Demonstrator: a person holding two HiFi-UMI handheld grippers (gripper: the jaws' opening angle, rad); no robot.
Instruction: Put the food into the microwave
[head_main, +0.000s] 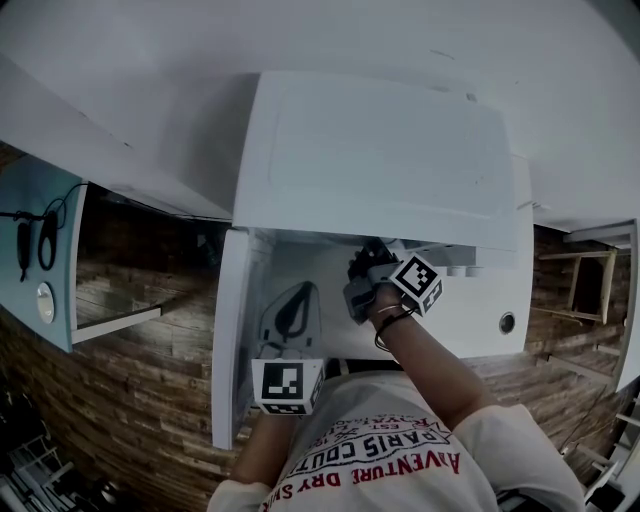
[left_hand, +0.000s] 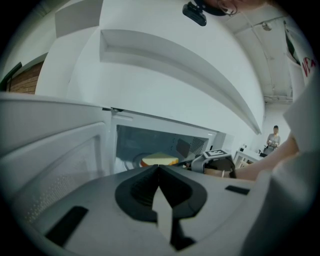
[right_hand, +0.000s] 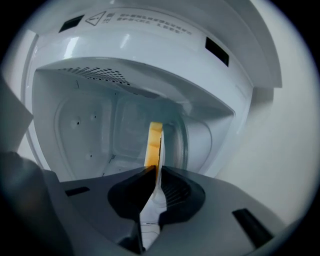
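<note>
Holding the plate (right_hand: 150, 212) by its rim, the right gripper (head_main: 364, 266) reaches into the open microwave (head_main: 380, 150). Its fingers pinch the thin white edge. The yellow food slice (left_hand: 159, 160) sits on that plate, already inside the cavity (right_hand: 85, 130), at 12 o'clock from the fingertips. I cannot tell whether the plate rests on the cavity floor or hangs above it.

The left gripper (left_hand: 159, 169) waits low in front of the opening, at 7 o'clock of the right one in the head view. Its fingers are pressed together on nothing. The door (head_main: 228, 330) stands open at 9 o'clock of the cavity.

Risks, as I judge them:
- One-edge pinch: the far side of the plate likely sags, so the slice may slide off toward the back wall.
- Letting go before the plate is down would probably drop it, and the food could tip or roll.
- Pulling back with the fingers half-loosened may drag the plate out over the sill.
- The right gripper's body is close to the opening's frame, so a bump there could jolt the plate.
- The door looks free, and the left gripper sits just beside it, so a nudge could swing it onto the right arm.
</note>
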